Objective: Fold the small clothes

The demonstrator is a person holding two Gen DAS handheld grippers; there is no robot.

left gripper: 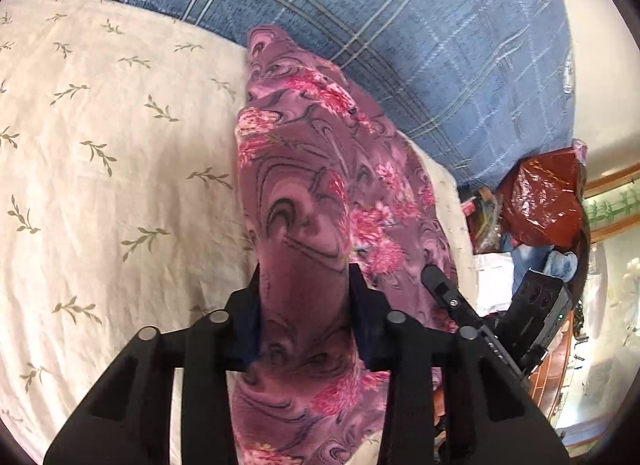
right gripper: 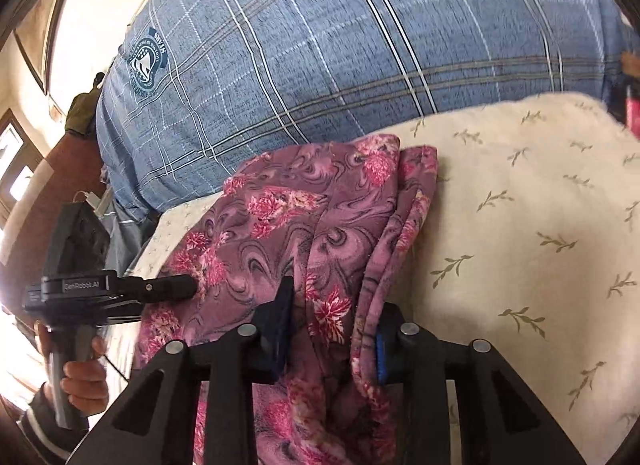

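Left gripper (left gripper: 306,297): we clamp the purple floral garment (left gripper: 316,185).
Right gripper (right gripper: 330,325): clamped on its bunched edge.
Garment: on the leaf-print bedsheet (left gripper: 104,153).
Right view only: quilt crest (right gripper: 146,61), 10 o'clock.

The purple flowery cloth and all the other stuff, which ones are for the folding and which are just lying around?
For the folding:
- purple flowery cloth
- left tongs, shut on it
- right tongs, shut on it
- cream leafy sheet, which the cloth lies on

Just lying around:
- blue checked blanket
- shiny red bag
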